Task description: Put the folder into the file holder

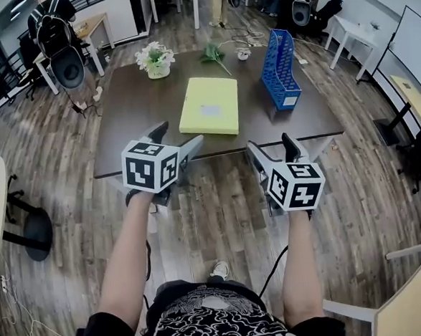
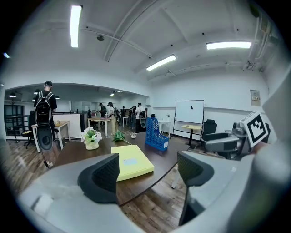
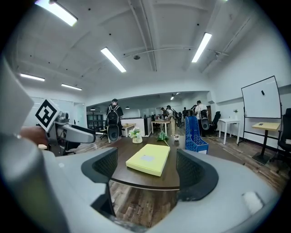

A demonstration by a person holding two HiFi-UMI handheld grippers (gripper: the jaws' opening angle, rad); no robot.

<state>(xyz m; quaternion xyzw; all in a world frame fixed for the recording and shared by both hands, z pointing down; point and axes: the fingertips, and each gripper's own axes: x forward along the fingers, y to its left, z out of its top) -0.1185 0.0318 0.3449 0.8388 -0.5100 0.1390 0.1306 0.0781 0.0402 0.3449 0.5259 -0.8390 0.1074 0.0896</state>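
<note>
Head view: my left gripper [image 1: 181, 134] and right gripper [image 1: 270, 143] gape wide, empty. The folder [image 1: 210, 105] lies untouched on the bench [image 1: 131, 112] ahead, file holder [image 1: 280, 69] beyond; everything remains to do.

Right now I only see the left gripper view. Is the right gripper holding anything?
Observer: No. The right gripper has its jaws apart with nothing between them.
Operator: What is it aimed at?
Observer: The yellow folder. In the right gripper view it shows centred between the jaws, lying flat on the table and clear of the gripper.
</note>
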